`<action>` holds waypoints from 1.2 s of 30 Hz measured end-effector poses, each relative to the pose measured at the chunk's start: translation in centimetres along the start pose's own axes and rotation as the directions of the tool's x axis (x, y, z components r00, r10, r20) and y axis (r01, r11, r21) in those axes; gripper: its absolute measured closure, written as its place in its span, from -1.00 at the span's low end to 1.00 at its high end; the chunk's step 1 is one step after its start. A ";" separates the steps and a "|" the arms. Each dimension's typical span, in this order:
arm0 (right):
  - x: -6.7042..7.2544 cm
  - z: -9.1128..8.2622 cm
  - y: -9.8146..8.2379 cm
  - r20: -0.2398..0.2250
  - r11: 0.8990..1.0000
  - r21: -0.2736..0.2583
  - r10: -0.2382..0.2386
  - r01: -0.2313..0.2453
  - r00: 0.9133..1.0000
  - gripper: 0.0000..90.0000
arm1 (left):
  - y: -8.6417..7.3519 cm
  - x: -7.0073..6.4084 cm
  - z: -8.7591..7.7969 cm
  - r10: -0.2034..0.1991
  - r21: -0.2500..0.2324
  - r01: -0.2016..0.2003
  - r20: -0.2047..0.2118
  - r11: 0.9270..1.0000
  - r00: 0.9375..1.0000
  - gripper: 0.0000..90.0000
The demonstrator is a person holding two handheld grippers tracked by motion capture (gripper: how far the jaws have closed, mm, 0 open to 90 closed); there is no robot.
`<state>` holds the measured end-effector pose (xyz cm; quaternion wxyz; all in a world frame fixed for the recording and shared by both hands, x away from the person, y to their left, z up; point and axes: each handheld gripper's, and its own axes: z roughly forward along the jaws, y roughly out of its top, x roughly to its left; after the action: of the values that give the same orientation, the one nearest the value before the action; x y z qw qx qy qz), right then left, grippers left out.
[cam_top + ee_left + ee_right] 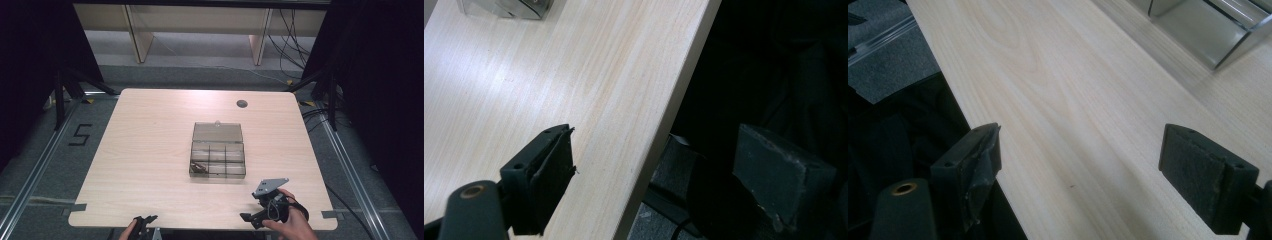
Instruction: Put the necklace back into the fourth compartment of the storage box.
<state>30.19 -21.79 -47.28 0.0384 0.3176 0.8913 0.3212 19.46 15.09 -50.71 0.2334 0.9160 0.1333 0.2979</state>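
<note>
- Clear compartment box [218, 157] sits mid-table [150, 150], lid open toward the far side, small dark item in its front-left cell; both grippers well apart from it.
- Right hand-held gripper [257, 216], jaws wide apart and empty, hovers over the near edge; reaching in fast could shove the light box or knock the lid.
- Left hand-held gripper [145, 222], jaws apart, straddles the table's edge; lifting carelessly could catch a jaw on the edge.
- Thin cell walls: a jaw may snag on one and tip the box.

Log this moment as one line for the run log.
left gripper: open, at near table edge | right gripper: open, empty, above table | clear plastic compartment box: lid open, mid-table, untouched | light wooden table
</note>
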 end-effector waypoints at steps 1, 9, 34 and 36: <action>-0.1 -0.2 -0.1 -0.016 1.000 0.005 -0.020 0.020 1.000 -0.60 | 0.0 0.0 0.0 -0.003 0.001 0.003 0.005 1.000 1.000 -0.65; -0.2 -0.2 -0.7 -0.006 1.000 -0.008 -0.005 0.005 1.000 -0.60 | 0.0 0.0 0.0 0.000 0.002 0.000 0.001 1.000 1.000 -0.65; 0.8 -0.4 -3.2 0.010 0.999 -0.037 0.021 -0.020 1.000 -0.61 | 0.0 -0.2 0.1 -0.012 0.000 0.012 0.012 1.000 1.000 -0.65; 0.7 -0.7 -3.3 0.022 0.999 -0.028 0.016 -0.015 1.000 -0.61 | 0.0 -0.2 0.2 -0.005 0.000 0.005 0.032 1.000 0.999 -0.65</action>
<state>27.61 -23.69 -48.66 0.0501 0.3273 0.8838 0.3304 19.44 14.93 -50.91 0.2360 0.9204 0.1316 0.2825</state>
